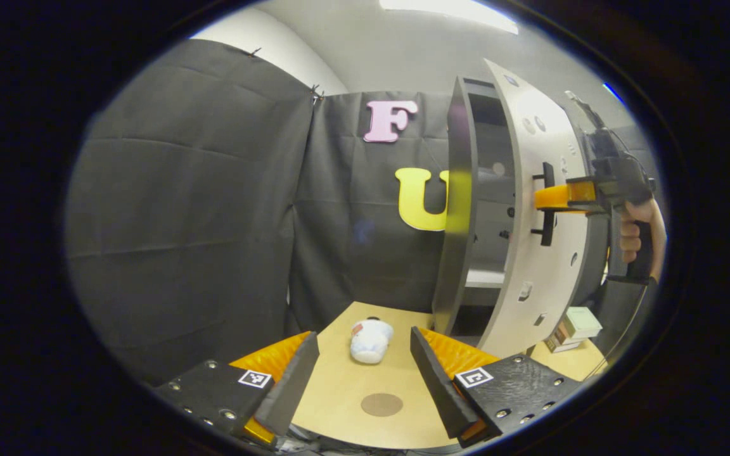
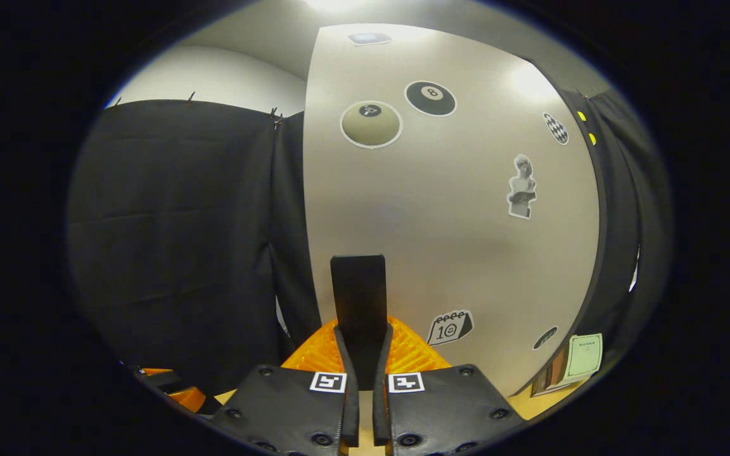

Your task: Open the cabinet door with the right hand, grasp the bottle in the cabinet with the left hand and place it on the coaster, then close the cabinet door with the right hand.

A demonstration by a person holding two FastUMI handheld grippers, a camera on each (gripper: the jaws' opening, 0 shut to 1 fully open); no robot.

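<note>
While the right gripper [image 2: 362, 342] is clenched on the black bar handle [image 2: 357, 297] of the cabinet door [image 2: 454, 221], we judge the main risk to be a slip. The fingers press on the handle from both sides. If the pull runs off the door's arc, the handle could twist out of the grasp, or the whole cabinet [image 1: 460, 209] could drag across the table [image 1: 339, 386].

In the left gripper view the door stands only partly swung out at the right, with a hand [image 1: 637, 234] holding that gripper at the far right. The gap is narrow, so reaching in now could knock the left gripper [image 1: 364, 334] against the door edge or the cabinet's side panel.

The left gripper is released, its fingers spread wide over the near table and holding nothing. A second risk is a mix-up. A white rounded bottle-like object [image 1: 370, 340] lies on its side on the table, beyond the round brown coaster [image 1: 382, 404] and apart from it. We cannot tell whether this is the task's bottle or whether one stands inside the cabinet, where the interior is dim. Lying as it does, it could roll if nudged.

We count two grippers, one cabinet, one door, one handle, one coaster and one white object. There is one small stack of boxes [image 1: 577, 326] on the table at the right of the cabinet. The door face carries at least seven stickers, among them a billiard-ball sticker [image 2: 430, 98] and a statue sticker [image 2: 521, 187].
</note>
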